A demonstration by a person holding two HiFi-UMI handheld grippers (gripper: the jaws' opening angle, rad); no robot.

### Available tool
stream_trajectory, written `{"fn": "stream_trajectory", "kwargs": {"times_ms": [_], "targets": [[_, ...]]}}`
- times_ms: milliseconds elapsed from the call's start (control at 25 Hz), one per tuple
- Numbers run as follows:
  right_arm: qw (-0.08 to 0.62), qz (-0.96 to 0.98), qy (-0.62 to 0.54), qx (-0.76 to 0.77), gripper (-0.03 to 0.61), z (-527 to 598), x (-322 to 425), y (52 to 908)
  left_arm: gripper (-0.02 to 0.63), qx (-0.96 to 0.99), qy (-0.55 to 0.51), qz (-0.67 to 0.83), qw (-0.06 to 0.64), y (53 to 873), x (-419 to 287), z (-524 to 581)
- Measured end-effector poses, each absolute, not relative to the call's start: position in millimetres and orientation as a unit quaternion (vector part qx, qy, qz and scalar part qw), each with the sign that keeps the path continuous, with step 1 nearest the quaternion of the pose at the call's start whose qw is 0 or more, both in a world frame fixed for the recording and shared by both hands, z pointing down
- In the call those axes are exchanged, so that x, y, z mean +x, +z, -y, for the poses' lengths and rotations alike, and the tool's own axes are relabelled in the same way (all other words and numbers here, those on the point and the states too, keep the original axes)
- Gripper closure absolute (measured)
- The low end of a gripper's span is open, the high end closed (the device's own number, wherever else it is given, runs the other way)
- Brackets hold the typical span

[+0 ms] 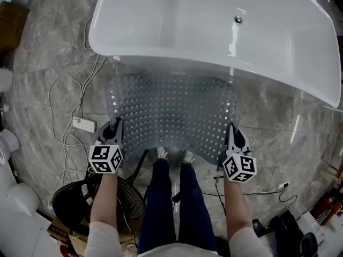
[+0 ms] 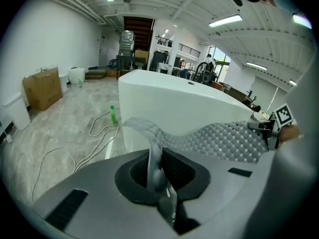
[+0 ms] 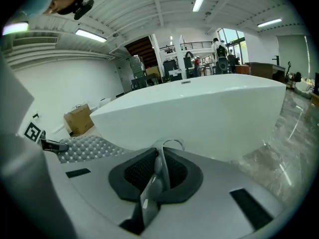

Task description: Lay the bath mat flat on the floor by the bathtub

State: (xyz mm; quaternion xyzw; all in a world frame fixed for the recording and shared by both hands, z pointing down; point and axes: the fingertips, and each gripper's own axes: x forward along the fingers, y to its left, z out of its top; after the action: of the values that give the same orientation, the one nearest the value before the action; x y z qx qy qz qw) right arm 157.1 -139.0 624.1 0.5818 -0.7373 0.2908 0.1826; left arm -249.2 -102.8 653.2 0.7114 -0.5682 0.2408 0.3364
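Observation:
A translucent grey bath mat (image 1: 171,114) with rows of small holes hangs spread between my two grippers, just in front of the white bathtub (image 1: 214,25). My left gripper (image 1: 113,128) is shut on the mat's near left corner, and the mat's bumpy edge (image 2: 154,153) shows pinched between its jaws. My right gripper (image 1: 234,134) is shut on the near right corner, where the mat's edge (image 3: 159,168) stands clamped in the jaws. The mat's far edge lies against the foot of the bathtub (image 2: 179,108). The bathtub (image 3: 199,113) fills the right gripper view.
A white power strip (image 1: 84,124) with looping cables lies on the marble floor at the left. A black stool or bin (image 1: 86,199) stands near my left leg. More cables and dark gear (image 1: 284,226) lie at the lower right. My feet (image 1: 174,155) stand at the mat's near edge.

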Motion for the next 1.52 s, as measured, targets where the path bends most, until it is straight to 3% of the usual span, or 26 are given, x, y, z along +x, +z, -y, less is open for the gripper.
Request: {"fn": "stream_trajectory", "kwargs": {"times_ms": [800,1520], "targets": [[0.283,0.715,0.298,0.566,0.538,159,173,860,0.571,0.699,0.302,0.557,0.331,874,-259,119],[0.307,0.709,0.304,0.558,0.538,147,165,970,0.571,0.681,0.346,0.556,0.328,983,-267,121]]}}
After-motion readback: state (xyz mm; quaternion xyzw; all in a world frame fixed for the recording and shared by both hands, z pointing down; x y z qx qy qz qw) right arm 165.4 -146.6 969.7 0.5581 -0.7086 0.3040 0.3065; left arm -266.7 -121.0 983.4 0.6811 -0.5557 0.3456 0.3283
